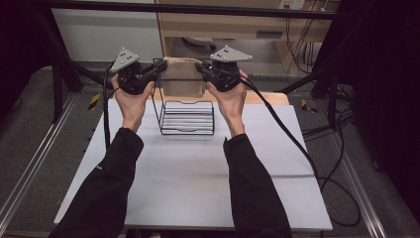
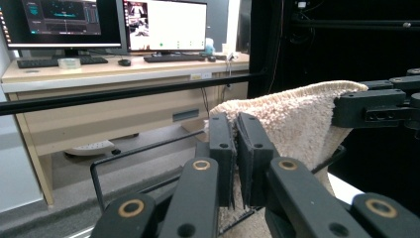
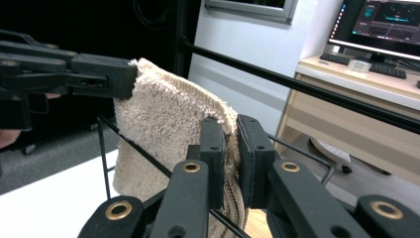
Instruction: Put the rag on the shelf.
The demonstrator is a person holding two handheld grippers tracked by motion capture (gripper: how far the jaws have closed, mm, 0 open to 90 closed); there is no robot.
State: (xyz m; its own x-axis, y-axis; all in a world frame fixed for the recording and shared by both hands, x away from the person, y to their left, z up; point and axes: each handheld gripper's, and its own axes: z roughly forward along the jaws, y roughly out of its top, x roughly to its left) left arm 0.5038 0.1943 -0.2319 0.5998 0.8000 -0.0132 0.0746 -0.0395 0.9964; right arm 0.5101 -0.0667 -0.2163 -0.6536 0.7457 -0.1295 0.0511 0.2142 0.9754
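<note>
Both grippers, left [image 1: 159, 68] and right [image 1: 200, 67], pinch the top corners of the beige terry towel [image 1: 183, 79], stretched crosswise directly above the black wire rack [image 1: 186, 118].

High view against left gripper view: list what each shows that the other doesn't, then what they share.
High view alone: the white rectangular tabletop, the person's dark sleeves, and the ribbed floor of the black wire rack.

Left gripper view alone: the two computer monitors with keyboards on a light wooden desk.

Shared: the beige terry towel stretched over the rack, the left hand-held gripper and the right hand-held gripper each shut on a top corner.
</note>
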